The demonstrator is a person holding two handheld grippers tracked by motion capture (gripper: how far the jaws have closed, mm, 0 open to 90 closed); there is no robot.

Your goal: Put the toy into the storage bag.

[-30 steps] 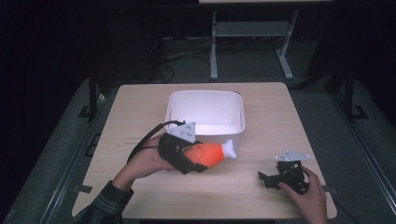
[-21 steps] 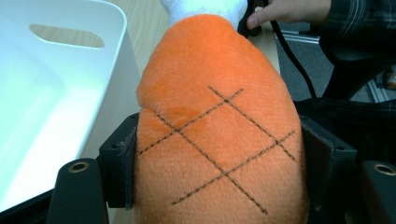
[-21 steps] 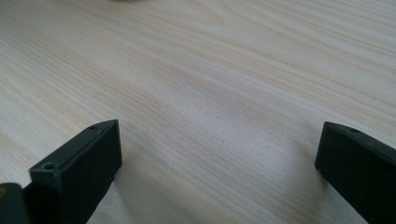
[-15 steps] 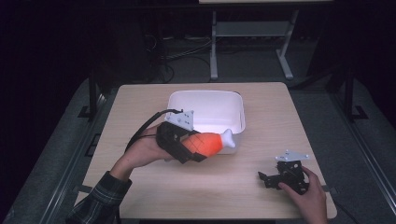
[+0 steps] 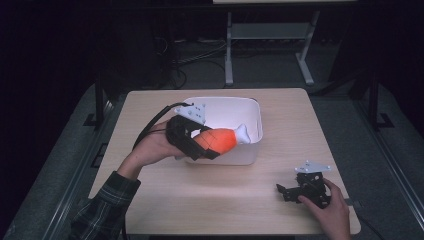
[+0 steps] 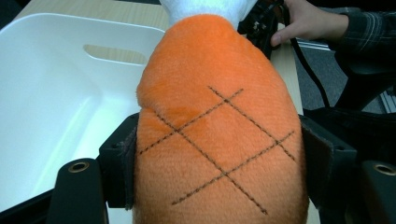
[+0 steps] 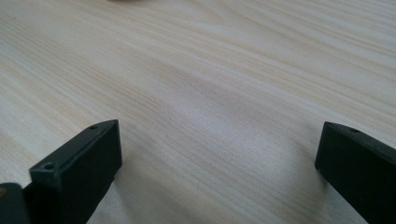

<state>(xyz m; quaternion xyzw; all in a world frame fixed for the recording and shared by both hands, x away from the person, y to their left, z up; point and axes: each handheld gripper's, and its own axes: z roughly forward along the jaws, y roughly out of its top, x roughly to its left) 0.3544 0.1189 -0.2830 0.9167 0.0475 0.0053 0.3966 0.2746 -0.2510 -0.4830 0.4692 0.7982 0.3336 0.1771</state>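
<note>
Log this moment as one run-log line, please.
left hand-held gripper: shut on plush drumstick, over bin front edge | right hand-held gripper: open, nothing between jaws, low over table

Lab-style recording bay: lone wooden table (image 5: pixel 240 200) on grey floor mats (image 5: pixel 350 125), dark surround, cables (image 5: pixel 200 55) and metal stand (image 5: pixel 270 35) behind.

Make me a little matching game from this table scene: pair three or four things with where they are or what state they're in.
Things:
1. plush drumstick
2. white bin
3. left hand-held gripper
4. right hand-held gripper

States:
A. open, low over bare wood
B. orange with a white end, carried above the tub's near wall
C. clamped on the toy
D. sits mid-table, nothing seen inside

Pairs: 1-B, 2-D, 3-C, 4-A
</note>
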